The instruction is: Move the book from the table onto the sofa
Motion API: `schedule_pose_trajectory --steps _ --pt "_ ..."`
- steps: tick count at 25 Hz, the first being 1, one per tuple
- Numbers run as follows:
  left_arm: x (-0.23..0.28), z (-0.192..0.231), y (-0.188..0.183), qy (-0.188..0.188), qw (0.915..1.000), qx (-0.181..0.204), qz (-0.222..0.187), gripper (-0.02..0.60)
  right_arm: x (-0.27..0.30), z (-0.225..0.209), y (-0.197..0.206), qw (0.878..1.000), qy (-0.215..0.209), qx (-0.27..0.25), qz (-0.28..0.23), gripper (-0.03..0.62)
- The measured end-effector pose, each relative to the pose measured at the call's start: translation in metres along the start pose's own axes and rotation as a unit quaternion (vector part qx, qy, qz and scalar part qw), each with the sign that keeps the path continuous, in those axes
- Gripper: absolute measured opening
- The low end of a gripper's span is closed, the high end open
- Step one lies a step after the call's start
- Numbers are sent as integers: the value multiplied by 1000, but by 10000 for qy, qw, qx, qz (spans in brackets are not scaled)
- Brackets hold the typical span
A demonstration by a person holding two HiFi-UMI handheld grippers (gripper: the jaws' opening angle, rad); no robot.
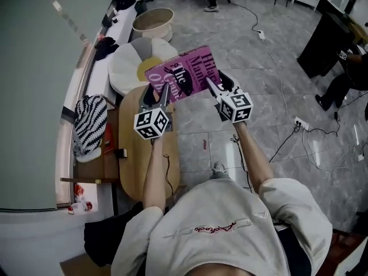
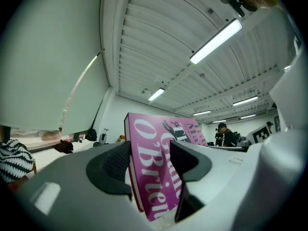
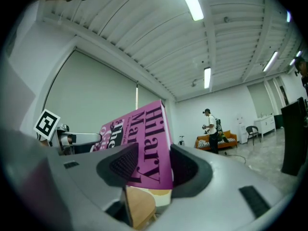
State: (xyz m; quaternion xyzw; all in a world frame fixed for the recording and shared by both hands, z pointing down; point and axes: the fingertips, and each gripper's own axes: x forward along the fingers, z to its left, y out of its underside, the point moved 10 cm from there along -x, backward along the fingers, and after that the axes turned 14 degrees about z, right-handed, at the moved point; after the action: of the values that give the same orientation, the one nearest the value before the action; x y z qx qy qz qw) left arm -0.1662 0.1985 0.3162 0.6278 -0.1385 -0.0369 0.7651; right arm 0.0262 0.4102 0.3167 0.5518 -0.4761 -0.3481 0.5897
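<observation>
Steadily carry the pink book [image 1: 179,73], clamped in left gripper [image 1: 159,94] and right gripper [image 1: 214,88] alike, level past the table's [image 1: 135,165] far edge.

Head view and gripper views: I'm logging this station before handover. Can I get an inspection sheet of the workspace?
Surface: oval wooden table, light top.
Job's things: pink book, held up tilted, not set down.
Clutter: flower cushion, striped bundle, round tub.
Grippers: left gripper and right gripper both shut on the book.
Cables: power strip and cables on the floor.
Surroundings: grey tiled floor; person seated at right.
</observation>
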Motion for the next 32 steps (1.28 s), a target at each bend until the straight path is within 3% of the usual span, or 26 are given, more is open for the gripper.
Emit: schedule_pose_trajectory --steps 6,19,32 --pt "45 -29 -3 132 9999 -16 19 244 -8 -48 -2 9998 161 65 -58 213" --pt "121 -57 -4 43 10000 -13 56 244 10 -127 -1 9997 149 145 -99 209" --pt "150 -56 1 -116 9997 -123 150 245 30 -153 2 9998 44 200 -15 207"
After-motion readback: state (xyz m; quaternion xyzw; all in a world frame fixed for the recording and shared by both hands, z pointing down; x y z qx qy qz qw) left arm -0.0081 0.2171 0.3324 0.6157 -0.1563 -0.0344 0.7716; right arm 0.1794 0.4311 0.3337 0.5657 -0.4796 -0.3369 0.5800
